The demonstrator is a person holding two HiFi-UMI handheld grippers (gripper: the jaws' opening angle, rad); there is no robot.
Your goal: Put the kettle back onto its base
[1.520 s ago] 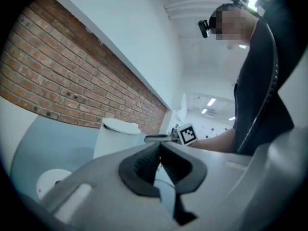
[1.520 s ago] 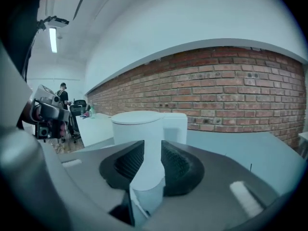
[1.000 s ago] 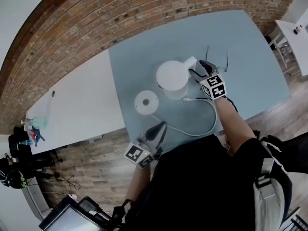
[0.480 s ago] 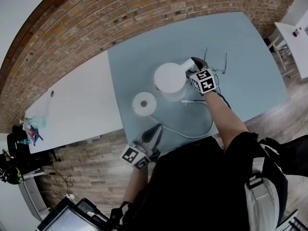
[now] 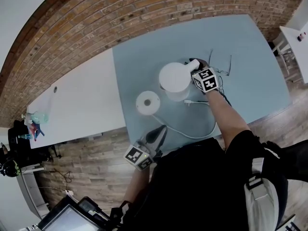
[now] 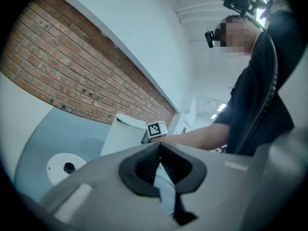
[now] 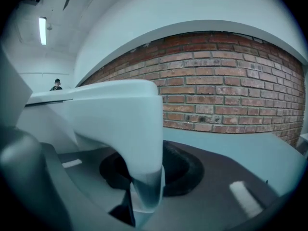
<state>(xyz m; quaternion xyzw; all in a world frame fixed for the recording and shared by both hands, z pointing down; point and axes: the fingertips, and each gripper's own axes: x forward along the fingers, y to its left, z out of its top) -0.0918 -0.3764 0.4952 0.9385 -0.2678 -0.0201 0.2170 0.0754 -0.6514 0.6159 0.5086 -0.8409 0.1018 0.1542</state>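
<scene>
Right claw [image 5: 194,64] moved in, closing on kettle [image 5: 173,78] handle, seemingly gripping.

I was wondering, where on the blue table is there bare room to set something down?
Bare: the wide strip between the kettle and the brick wall, and the right end of the table. Crowded: the near edge, around the base and its looping cord.
</scene>
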